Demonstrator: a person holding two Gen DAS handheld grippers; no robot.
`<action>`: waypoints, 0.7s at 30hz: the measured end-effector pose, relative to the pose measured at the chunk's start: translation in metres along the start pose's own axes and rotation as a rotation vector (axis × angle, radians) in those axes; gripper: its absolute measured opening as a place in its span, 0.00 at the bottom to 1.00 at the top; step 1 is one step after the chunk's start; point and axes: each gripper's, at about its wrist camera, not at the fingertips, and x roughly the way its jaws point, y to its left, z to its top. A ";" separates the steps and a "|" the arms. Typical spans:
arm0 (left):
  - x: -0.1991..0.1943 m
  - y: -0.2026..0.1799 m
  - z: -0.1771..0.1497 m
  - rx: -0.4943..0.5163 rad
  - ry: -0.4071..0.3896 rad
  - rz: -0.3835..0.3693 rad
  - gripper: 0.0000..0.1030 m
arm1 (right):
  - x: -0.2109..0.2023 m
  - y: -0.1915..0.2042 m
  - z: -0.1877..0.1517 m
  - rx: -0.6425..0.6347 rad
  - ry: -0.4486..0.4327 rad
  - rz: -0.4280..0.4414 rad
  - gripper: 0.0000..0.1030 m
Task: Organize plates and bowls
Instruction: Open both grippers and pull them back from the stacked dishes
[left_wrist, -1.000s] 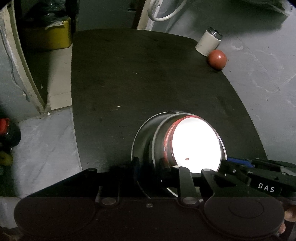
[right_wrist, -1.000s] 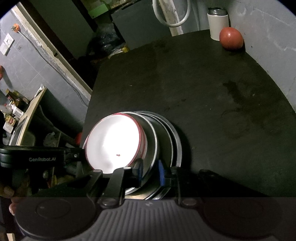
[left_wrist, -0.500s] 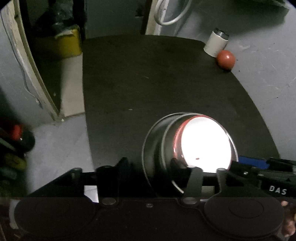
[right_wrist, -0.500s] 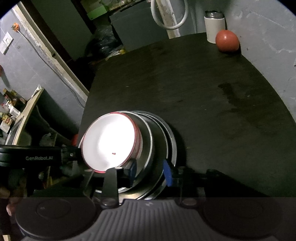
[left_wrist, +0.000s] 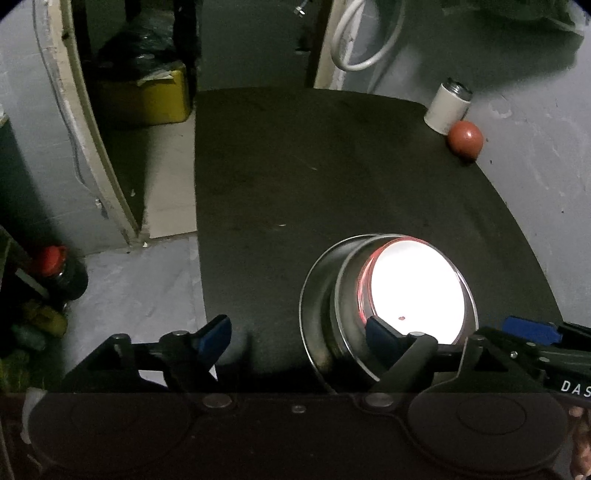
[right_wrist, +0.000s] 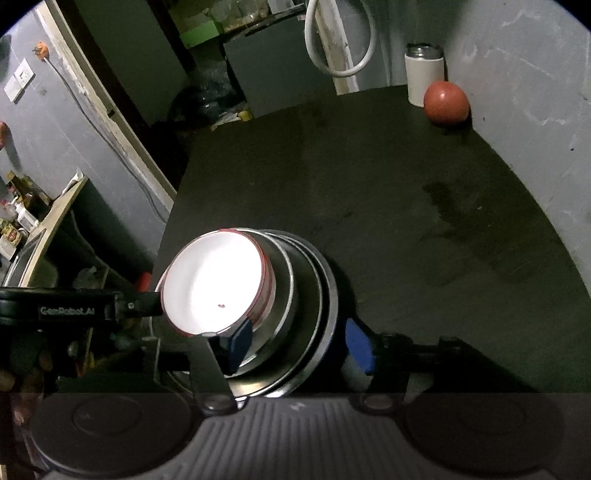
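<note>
A white bowl with a red rim (left_wrist: 417, 291) (right_wrist: 214, 280) sits on top of nested steel bowls and plates (left_wrist: 325, 295) (right_wrist: 310, 295) on the black round table (left_wrist: 332, 166). My left gripper (left_wrist: 297, 334) straddles the near left rim of the steel stack. Its jaws are opening, and the left pad stands well clear of the metal. My right gripper (right_wrist: 299, 347) straddles the stack's near right rims, one blue pad inside the steel bowl and the other outside the plates. Its jaws are opening too, and neither pad presses.
A white canister (left_wrist: 447, 107) (right_wrist: 423, 74) and a red ball-like fruit (left_wrist: 466, 139) (right_wrist: 446, 103) stand at the table's far right by the grey wall. A yellow box (left_wrist: 147, 96) lies on the floor beyond. Bottles (left_wrist: 55, 266) stand at the left.
Both grippers held the stack's rims with narrow jaws and have since spread wide, letting go. The stack has stayed where it was on the table.
</note>
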 end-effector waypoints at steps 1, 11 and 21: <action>-0.002 0.000 -0.001 -0.004 -0.005 0.007 0.83 | -0.002 -0.001 -0.001 -0.001 -0.005 0.002 0.63; -0.025 0.000 -0.030 -0.122 -0.065 0.041 0.99 | -0.027 -0.011 -0.014 -0.039 -0.076 0.045 0.84; -0.067 -0.004 -0.072 -0.132 -0.247 -0.030 0.99 | -0.066 -0.005 -0.034 -0.085 -0.205 0.081 1.00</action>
